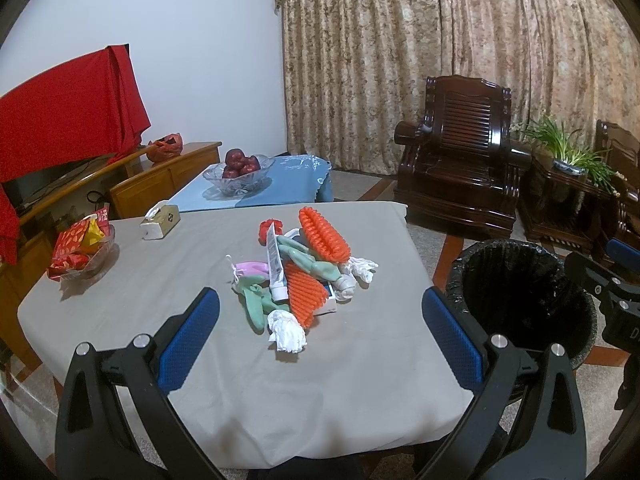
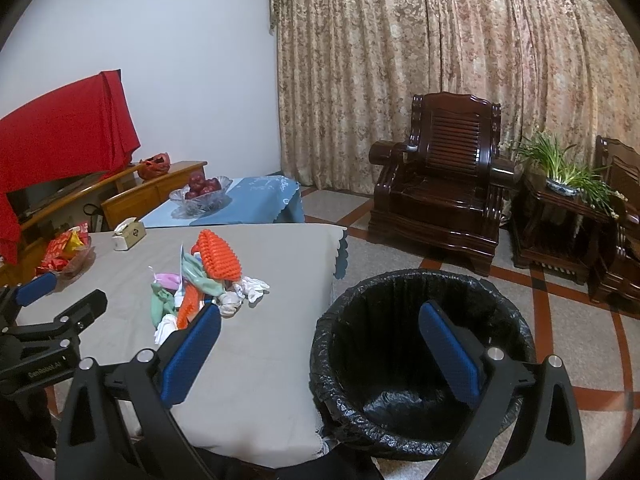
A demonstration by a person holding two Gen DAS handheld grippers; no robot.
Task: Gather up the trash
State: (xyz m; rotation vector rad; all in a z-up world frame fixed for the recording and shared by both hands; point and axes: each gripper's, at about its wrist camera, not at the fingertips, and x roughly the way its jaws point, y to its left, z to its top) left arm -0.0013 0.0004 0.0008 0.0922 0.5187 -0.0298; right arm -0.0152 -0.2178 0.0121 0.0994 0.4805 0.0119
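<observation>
Left gripper [image 1: 320,336]: jaws spread wide, nothing between the 2 blue pads [image 1: 188,340]; it hangs above the near part of the table [image 1: 360,400], aimed at the trash pile [image 1: 304,276]. Right gripper [image 2: 320,356]: likewise wide apart and empty; it hangs at the table's right edge, its right finger over the mouth of the bin [image 2: 400,432].

Trash location: 1 heap at the middle of the grey cloth, well short of both grippers. Contents observed: 2 orange foam nets [image 1: 324,236], 1 white tube [image 1: 276,268] lying across the heap, green wrappers [image 1: 256,308], a pink item [image 1: 252,268], and crumpled white tissues [image 1: 286,330] at the near and right edges; a flat card or box underneath is mostly hidden. The bin, lined in black, stands on the floor just beside the table's right side; it looks empty.

Handling, as judged: all items appear light; nets and tissues are soft and will crush under the pads, so a pinch across the middle should hold; the tube looks stiffer and smooth, likely to slip, best taken across its width near the cap. The near tissue lies free of the heap and is the easiest 1st pick; the items overlap, so a lift may drag neighbours.

Not trash, as judged: tissue box [image 1: 160,222], snack bowl [image 1: 84,252], fruit bowl [image 1: 236,176].
</observation>
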